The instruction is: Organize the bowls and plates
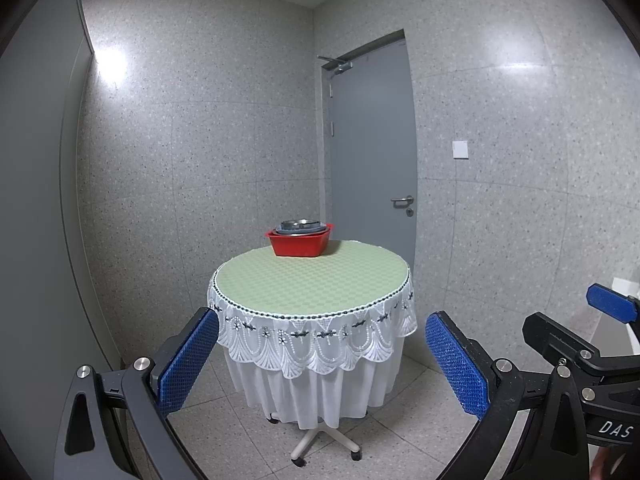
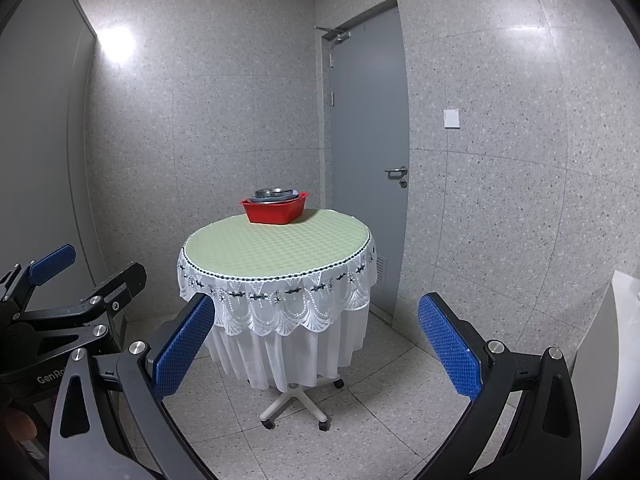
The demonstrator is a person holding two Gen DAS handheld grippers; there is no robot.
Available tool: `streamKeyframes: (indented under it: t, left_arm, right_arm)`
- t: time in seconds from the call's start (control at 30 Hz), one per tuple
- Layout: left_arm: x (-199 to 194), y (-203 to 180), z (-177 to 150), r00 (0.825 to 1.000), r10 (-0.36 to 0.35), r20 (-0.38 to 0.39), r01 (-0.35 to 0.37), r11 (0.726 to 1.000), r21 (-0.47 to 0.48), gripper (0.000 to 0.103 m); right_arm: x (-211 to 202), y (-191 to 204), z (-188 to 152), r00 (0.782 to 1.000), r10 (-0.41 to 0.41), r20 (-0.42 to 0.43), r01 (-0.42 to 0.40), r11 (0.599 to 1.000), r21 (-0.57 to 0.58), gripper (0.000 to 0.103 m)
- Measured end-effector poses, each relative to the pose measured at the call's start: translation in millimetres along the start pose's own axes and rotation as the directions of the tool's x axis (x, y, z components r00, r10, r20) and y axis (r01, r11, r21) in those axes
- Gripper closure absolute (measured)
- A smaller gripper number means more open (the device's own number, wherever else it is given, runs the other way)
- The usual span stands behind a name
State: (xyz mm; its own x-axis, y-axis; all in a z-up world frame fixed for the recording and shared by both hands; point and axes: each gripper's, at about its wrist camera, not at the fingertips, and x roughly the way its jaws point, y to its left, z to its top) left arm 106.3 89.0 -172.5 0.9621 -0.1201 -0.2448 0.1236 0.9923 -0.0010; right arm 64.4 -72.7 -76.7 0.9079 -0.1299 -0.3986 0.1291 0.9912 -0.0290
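2 grippers are hovering well short of the round table (image 1: 312, 276), both aiming at it from above floor level; going left to right from that table, the left gripper (image 1: 320, 364) is holding its blue pads spread wide with nothing between them, and the right gripper (image 2: 316, 344) is sitting just beside it, equally spread and empty. On the table's far edge, nearest the grey door (image 1: 372, 140), the red tub (image 1: 299, 242) is resting with the stacked dishes (image 1: 298, 226) nested inside, a metal bowl apparently on top; exact count is too small to tell. Judging by looks, the dishes are likely stiff, smooth and slippery, possibly breakable, so gripping at a rim seems safest. Both tools are pointing forward and slightly downward, level with each other.
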Motion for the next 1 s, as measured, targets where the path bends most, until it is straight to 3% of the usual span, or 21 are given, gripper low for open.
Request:
streamKeyframes:
  t: [1.0]
  left_arm:
    - [16.1, 4.7, -3.6, 1.0, 0.004, 0.012, -0.004, 1.0, 0.009, 0.001]
  right_arm:
    - [12.5, -2.7, 1.9, 1.0, 0.001, -0.014, -0.001, 1.0, -0.002, 0.0]
